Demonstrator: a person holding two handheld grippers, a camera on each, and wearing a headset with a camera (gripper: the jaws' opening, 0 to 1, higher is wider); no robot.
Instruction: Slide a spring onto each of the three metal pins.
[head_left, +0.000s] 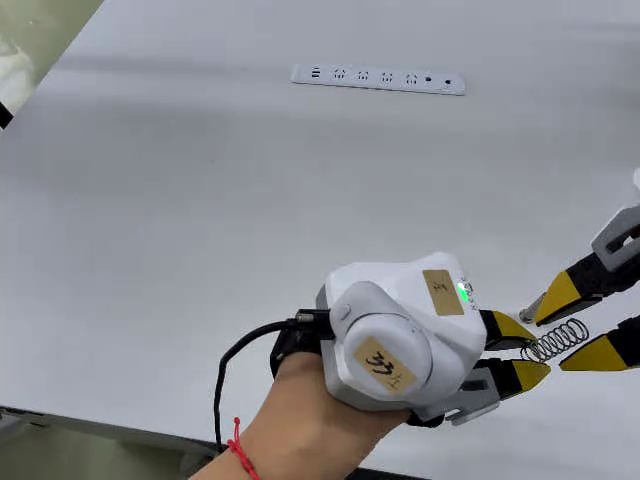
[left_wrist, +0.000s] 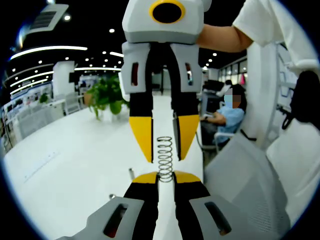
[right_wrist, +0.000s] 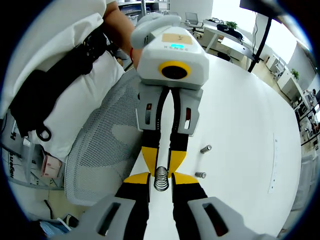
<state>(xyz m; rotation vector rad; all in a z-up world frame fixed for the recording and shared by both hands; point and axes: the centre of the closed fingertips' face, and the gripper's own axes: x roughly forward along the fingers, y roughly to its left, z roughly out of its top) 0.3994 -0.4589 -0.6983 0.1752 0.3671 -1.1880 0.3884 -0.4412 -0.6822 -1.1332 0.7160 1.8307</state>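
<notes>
Right gripper view: your left tongs (right_wrist: 161, 165) pinch spring (right_wrist: 161, 181) by one end, above table (right_wrist: 240, 115). Your right tongs (right_wrist: 161, 175) spread loosely around it. Two pins (right_wrist: 205, 149) lie bare nearby; likely no spring fitted yet.

The head view looked steeply down on the bench (head_left: 180, 260) from close above. The two gripper views faced each other, low and near, and all three shared the spring (head_left: 555, 340).
</notes>
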